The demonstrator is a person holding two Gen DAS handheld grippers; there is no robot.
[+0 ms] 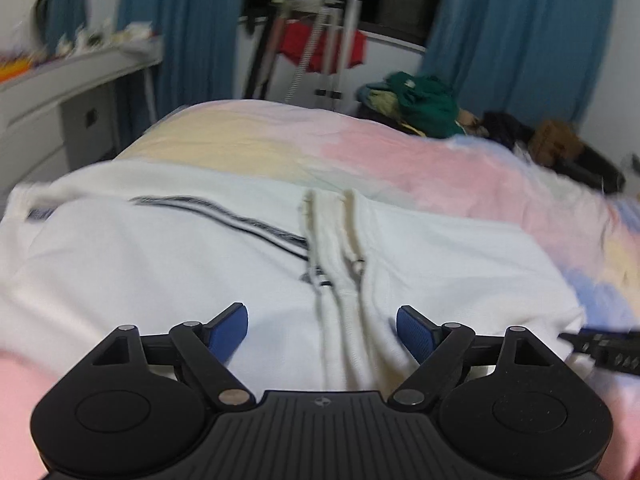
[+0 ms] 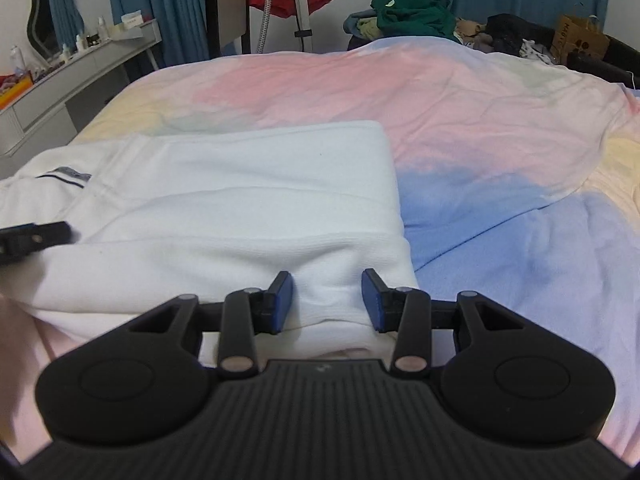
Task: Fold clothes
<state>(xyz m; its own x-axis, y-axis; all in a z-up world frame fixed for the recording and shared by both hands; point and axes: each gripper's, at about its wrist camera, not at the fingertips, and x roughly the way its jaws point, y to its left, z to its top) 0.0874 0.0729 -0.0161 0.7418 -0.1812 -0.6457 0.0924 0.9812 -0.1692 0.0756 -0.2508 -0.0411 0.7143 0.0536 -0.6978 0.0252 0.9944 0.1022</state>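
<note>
- white garment (image 2: 240,208) lies flat on the bed (image 2: 480,120), partly folded, dark stripe toward its left side
- left gripper (image 1: 322,330): jaws wide apart, over the drawstring area, gripping nothing
- right gripper (image 2: 327,300): jaws apart, straddling the garment's near right edge, not clamped

Garment (image 2: 240,200) lies on the bed (image 2: 460,120) — clothes pile (image 2: 408,14) behind.

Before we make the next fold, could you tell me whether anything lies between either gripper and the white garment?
Nothing visible does. The left gripper is open directly over the white garment, astride its drawstrings. The right gripper is open with the garment's folded edge between its fingers. The clothes pile sits far off.
</note>
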